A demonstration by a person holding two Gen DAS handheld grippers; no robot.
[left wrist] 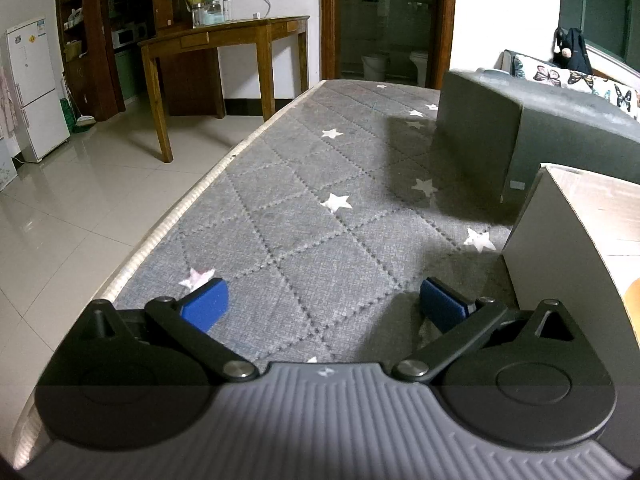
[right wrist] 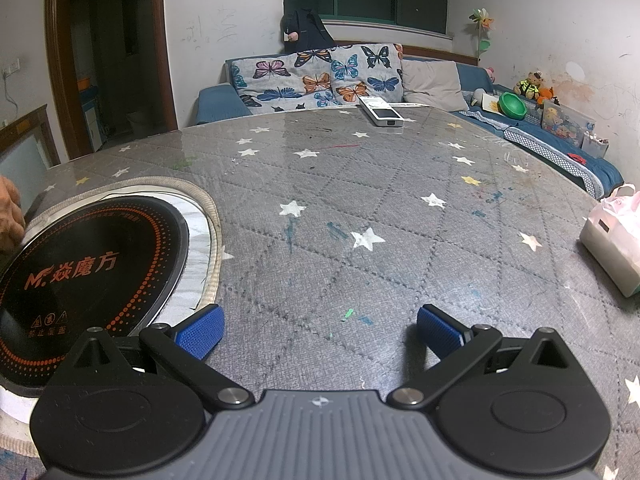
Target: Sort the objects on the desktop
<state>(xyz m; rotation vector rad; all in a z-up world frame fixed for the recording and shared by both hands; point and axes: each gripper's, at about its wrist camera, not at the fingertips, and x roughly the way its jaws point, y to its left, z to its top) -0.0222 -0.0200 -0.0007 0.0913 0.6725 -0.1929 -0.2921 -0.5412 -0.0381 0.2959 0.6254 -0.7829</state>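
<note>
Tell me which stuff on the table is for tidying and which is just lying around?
For the job:
- white remote at the table's far edge
- pale tissue pack at the right edge
- white box
- dark grey box

Just there:
- built-in black cooktop
- butterfly sofa cover
- green bowl
- wooden desk

A round cooktop (right wrist: 92,276) sits sunk into the table (right wrist: 360,200) near its left edge; a remote (right wrist: 380,112) lies at the far edge, before the sofa (right wrist: 320,76); a bag (right wrist: 612,240) rests at the right edge; in the left wrist view, a box (left wrist: 568,248) stands at the right, a bin (left wrist: 500,132) behind it.
</note>
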